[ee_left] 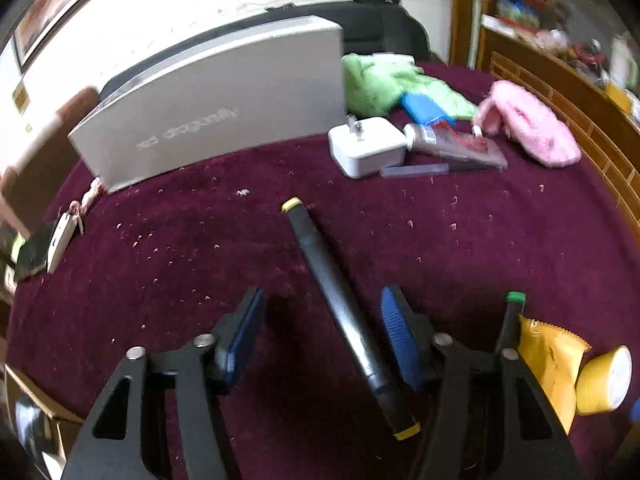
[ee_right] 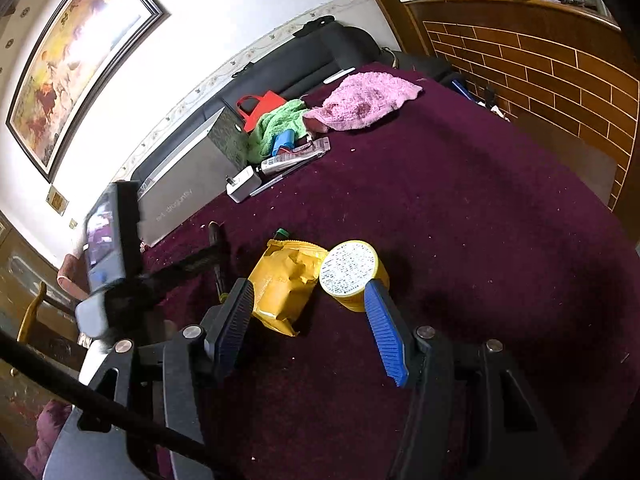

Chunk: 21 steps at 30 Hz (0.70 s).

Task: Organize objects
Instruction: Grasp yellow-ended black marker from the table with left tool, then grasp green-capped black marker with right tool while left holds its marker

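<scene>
A black marker with yellow ends point(ee_left: 344, 308) lies on the maroon cloth point(ee_left: 180, 264). My left gripper point(ee_left: 322, 296) is open and straddles it, with a gap at each blue pad and the marker nearer the right pad. In the right wrist view my right gripper point(ee_right: 308, 286) hangs open just above a crumpled yellow packet point(ee_right: 286, 280) and a round yellow tin point(ee_right: 354, 270) lying on its side. Its pads press on neither. A second black marker with a green cap point(ee_left: 513, 312) lies beside the packet point(ee_left: 548, 360), partly hidden under it.
At the back stands a grey shoebox point(ee_left: 216, 104). Near it lie a white charger point(ee_left: 366, 146), a toothpaste tube point(ee_left: 452, 142), a pen point(ee_left: 416, 170), a green cloth point(ee_left: 384, 84) and a pink cloth point(ee_left: 528, 124). A brick-patterned wall point(ee_right: 540, 64) borders the right side.
</scene>
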Each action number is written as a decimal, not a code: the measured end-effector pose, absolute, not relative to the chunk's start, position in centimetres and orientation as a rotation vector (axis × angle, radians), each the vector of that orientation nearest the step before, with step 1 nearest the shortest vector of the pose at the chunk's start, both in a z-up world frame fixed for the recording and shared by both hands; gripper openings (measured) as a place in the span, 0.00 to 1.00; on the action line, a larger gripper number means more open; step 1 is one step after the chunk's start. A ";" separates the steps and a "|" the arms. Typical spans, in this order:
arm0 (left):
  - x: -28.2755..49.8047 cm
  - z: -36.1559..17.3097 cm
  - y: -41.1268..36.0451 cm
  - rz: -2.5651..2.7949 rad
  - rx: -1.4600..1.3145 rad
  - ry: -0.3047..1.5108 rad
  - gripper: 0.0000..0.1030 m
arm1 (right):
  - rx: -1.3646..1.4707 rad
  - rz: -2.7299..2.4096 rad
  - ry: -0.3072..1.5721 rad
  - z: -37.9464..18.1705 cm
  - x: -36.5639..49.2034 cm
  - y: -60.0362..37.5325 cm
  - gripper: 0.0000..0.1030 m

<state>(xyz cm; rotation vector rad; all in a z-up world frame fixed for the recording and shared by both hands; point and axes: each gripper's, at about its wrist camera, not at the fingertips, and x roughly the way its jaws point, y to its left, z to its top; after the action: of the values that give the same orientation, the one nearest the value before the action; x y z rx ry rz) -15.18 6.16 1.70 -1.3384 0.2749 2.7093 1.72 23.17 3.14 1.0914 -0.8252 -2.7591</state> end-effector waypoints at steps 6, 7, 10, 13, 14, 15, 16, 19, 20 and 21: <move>-13.5 2.0 3.2 2.658 -1.353 0.239 0.11 | 1.144 -2.730 -0.845 2.3 1.5 23.0 0.55; -13.1 2.2 2.5 2.657 -1.355 0.218 0.11 | 1.146 -2.732 -0.837 2.3 1.5 22.9 0.55; -10.3 3.2 -0.1 2.658 -1.349 0.166 0.11 | 1.136 -2.743 -0.795 2.4 1.6 22.3 0.55; -7.2 3.8 -2.4 2.637 -1.360 0.082 0.11 | 1.132 -2.733 -0.768 2.3 1.6 21.7 0.55; -5.8 4.0 -3.3 2.623 -1.366 0.053 0.11 | 1.127 -2.730 -0.758 2.3 1.7 21.5 0.55; -4.8 4.2 -3.6 2.618 -1.365 0.039 0.11 | 1.117 -2.726 -0.739 2.4 1.8 21.2 0.55; -3.7 4.3 -4.0 2.611 -1.361 0.021 0.11 | 1.111 -2.721 -0.727 2.5 1.8 20.9 0.55; 0.0 4.6 -5.4 2.600 -1.348 -0.049 0.11 | 1.095 -2.676 -0.689 2.6 2.0 19.7 0.55; 1.2 4.5 -5.8 2.592 -1.348 -0.078 0.11 | 1.110 -2.650 -0.704 2.6 1.9 19.3 0.55; 1.8 4.4 -6.0 2.589 -1.353 -0.092 0.11 | 1.131 -2.599 -0.736 2.5 1.7 18.9 0.55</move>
<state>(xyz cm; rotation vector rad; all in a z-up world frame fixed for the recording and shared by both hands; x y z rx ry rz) 1.78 -6.04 4.41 -1.3529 -0.0925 2.5890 1.70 18.87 2.48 1.1310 -0.7360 -2.5986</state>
